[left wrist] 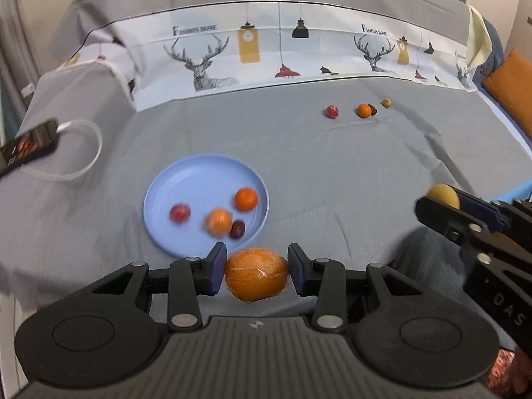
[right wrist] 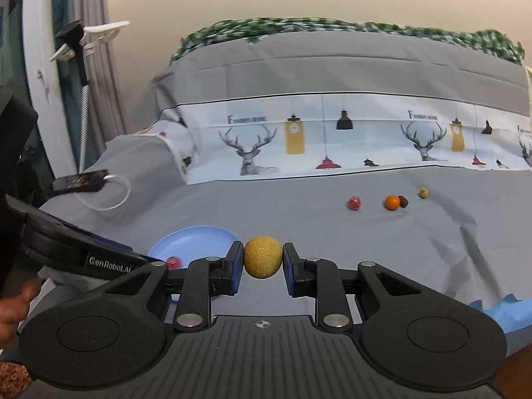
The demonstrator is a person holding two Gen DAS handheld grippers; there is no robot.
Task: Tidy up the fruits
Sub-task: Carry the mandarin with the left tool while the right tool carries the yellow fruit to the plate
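My left gripper is shut on a large orange, just in front of the near rim of a blue plate. The plate holds a red fruit, two small oranges and a dark red fruit. My right gripper is shut on a yellow round fruit; it shows at the right of the left wrist view. The plate shows behind it to the left.
Far on the grey sheet lie a red fruit, a small orange, a dark fruit and a yellow-green fruit. A phone with a white cable lies at the left. A printed cloth band rises behind.
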